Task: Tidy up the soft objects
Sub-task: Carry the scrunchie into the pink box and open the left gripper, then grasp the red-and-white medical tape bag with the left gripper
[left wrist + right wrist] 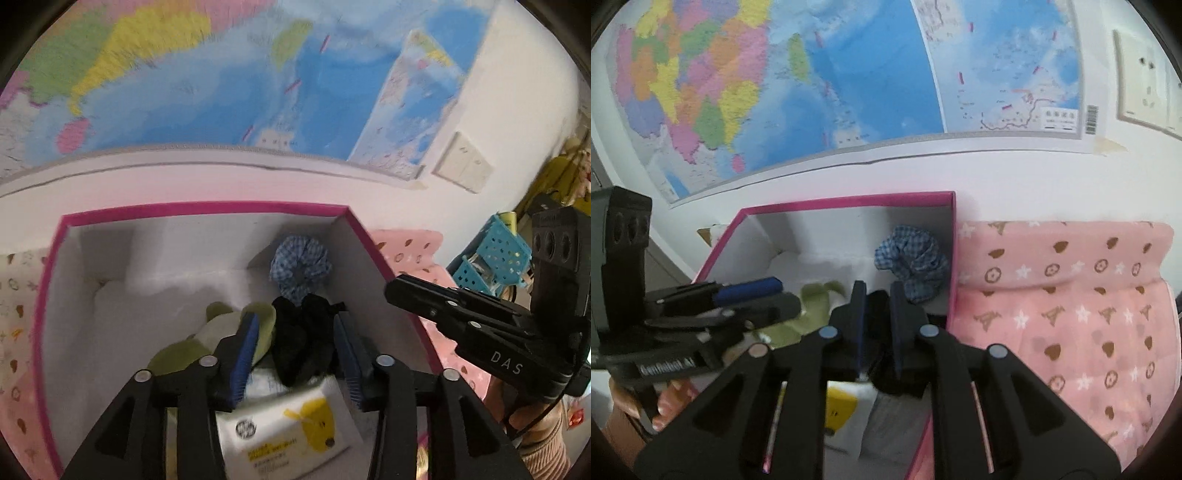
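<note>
- Presently, left gripper (295,343): jaws apart, straddling the black scrunchie (301,339) above the pink-rimmed box (207,210), likely mid-deposit.
- Right gripper (875,317): jaws narrowly apart around dark fabric; whether they pinch it, I cannot tell.
- Box contents: blue gingham scrunchie (299,267) at 12 o'clock, green plush (218,332) at 9, wipes pack (288,424) at 6.

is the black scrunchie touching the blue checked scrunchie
Touching: in the left wrist view the black scrunchie overlaps the lower edge of the blue checked scrunchie, with no gap visible.
</note>
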### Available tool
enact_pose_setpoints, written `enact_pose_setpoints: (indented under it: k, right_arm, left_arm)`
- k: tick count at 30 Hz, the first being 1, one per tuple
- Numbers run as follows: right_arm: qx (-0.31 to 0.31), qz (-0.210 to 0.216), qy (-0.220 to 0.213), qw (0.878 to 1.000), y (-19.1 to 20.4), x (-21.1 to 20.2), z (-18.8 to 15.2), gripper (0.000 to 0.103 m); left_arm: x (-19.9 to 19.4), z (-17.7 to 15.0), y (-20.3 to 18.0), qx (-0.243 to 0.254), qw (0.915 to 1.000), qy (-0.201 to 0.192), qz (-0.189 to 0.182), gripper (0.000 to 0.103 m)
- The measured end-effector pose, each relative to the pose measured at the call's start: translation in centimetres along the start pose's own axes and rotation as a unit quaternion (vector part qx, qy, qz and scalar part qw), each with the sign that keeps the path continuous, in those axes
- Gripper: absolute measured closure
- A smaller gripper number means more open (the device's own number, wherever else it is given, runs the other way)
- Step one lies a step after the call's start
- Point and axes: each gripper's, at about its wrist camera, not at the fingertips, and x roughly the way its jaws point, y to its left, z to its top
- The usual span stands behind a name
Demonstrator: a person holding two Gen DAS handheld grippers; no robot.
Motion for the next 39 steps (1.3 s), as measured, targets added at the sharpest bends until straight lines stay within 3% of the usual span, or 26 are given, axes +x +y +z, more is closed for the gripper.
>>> enact_pose_setpoints:
  k: [2,4,8,10,17,20,31,39]
  right_arm:
    - [-0.011,0.001,-0.015,1.0,0.9,-1.8,-1.0,0.085]
    - [-0.02,0.009,-0.027,0.999,1.7,-3.5,-1.9,0.073]
    - [-0.029,0.025,-0.06,0.997,3.4,-7.1,-3.7,0.072]
    - [-0.023,0.04,-0.072,0.996,4.0,-8.6,-4.6,0.063]
    - [-0.023,0.05,-0.075,0.996,4.6,-11.3,-8.3,0.06]
    - [-0.013,0.046,-0.071,0.996,3.5,-12.1,-10.1,0.056]
    - [0.065,0.035,-0.011,0.997,-1.6,-9.9,-16.5,0.056]
    - [0.063,0.033,0.002,0.997,-1.7,-8.7,-17.4,0.056]
  left_arm:
    - [-1.4,-0.8,-0.4,0.009,0.9998,-0.011,-0.013,0.054]
    - [-3.2,-2.0,-1.0,0.023,0.9993,-0.024,-0.019,0.051]
    - [-6.1,-3.9,-1.8,0.041,0.9979,-0.039,-0.033,0.043]
    - [-7.4,-4.9,-2.0,0.042,0.997,-0.052,-0.04,0.04]
    - [-8.7,-7.8,-3.9,0.058,0.9947,-0.061,-0.058,0.039]
    - [-8.3,-9.2,-4.8,0.067,0.9948,-0.053,-0.055,0.039]
    - [-4.9,-14.1,-6.7,0.078,0.9949,0.012,-0.062,0.039]
    - [-2.4,-14.6,-6.1,0.062,0.9964,0.037,-0.044,0.039]
